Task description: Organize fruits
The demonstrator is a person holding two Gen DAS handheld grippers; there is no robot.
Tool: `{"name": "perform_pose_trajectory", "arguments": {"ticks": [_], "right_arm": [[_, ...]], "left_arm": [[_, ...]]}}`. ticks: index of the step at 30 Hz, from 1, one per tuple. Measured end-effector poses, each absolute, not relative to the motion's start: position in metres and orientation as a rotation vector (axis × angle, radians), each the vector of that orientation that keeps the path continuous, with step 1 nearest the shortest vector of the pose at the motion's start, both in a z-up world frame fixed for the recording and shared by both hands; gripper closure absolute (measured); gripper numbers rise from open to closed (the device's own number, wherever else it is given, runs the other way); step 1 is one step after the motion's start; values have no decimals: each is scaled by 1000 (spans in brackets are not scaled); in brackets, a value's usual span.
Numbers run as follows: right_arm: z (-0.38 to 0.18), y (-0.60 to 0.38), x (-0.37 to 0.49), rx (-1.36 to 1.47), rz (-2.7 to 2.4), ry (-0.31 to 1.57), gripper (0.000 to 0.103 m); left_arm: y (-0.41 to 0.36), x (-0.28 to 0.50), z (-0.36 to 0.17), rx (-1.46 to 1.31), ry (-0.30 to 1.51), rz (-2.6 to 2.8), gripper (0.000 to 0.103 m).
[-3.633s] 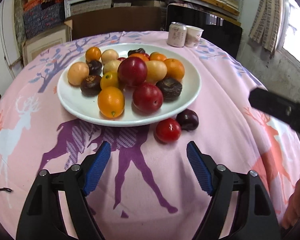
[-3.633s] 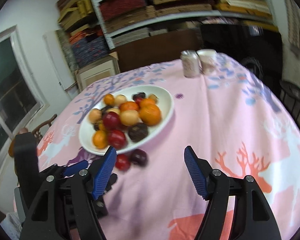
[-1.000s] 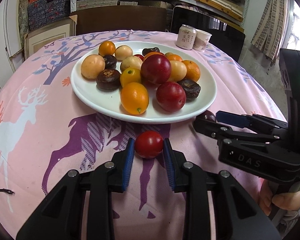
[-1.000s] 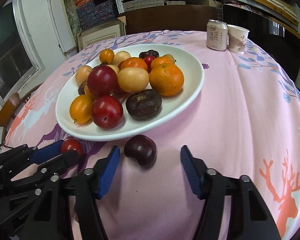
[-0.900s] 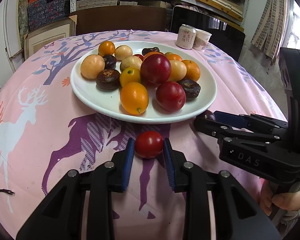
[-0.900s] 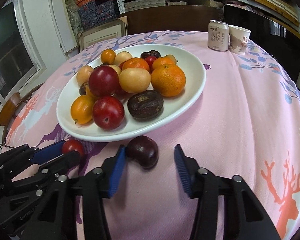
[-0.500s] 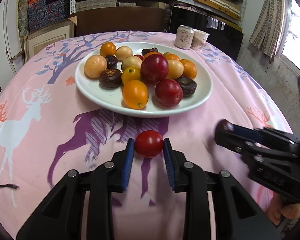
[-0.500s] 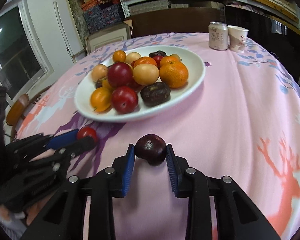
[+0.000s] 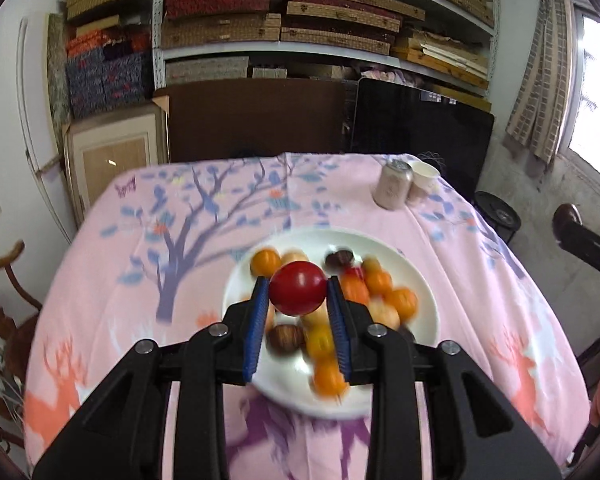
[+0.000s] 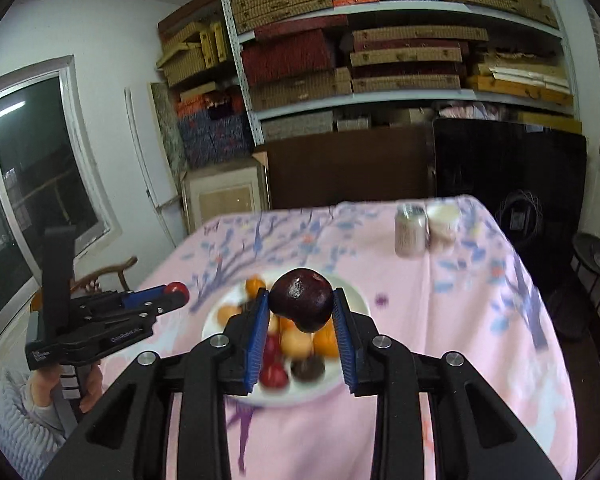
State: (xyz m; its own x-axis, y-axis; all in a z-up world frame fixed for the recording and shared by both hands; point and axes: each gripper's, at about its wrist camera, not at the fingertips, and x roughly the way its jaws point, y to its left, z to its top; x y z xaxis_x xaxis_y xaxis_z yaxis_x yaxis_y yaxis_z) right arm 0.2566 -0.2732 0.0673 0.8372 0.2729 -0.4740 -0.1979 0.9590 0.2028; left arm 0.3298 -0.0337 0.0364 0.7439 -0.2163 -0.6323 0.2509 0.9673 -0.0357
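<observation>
From my left wrist view, the left tool (image 9: 298, 300) is clamped on the red fruit (image 9: 298, 288), lifted off the desk (image 9: 140, 280) and now over the plate (image 9: 420, 292), so dropping it in looks next. Switching to the right wrist view, the right tool (image 10: 300, 312), whose jaws just closed, grips the dark plum (image 10: 301, 297) above that plate (image 10: 352, 288); only here do I see the other tool whole at nine o'clock, and a hand (image 10: 44, 396) carrying it.

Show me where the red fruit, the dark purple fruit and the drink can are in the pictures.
red fruit (image 9: 298, 288), left wrist view, middle of its front face.
dark purple fruit (image 10: 301, 298), right wrist view, middle of its skin.
drink can (image 9: 393, 191), left wrist view, middle of its side wall.
</observation>
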Motion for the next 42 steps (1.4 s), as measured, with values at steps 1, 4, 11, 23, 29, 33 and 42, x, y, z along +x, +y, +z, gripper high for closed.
{"name": "perform_pose_trajectory", "arguments": {"ticks": [1,4,11,23,29,33,42], "right_arm": [[66,-270,269,143,246,528,71],[46,-260,309,141,249,578,71],[-33,-233,388,129,255,767,71],[-62,-226,413,127,246,816,58],[-37,-224,384,106,242,777,54],[-11,-225,350,89,232,719,47],[30,-221,250,99,223,576,34]], "left_arm": [[-38,339,36,59,686,-256,74],[-52,373,24,59,713,-271,74],[-67,435,-41,16,850,-277,74],[-65,444,-64,39,845,-241,41],[-58,415,-45,47,813,-225,34],[-46,382,-23,26,781,-208,29],[-32,279,17,49,659,-167,12]]}}
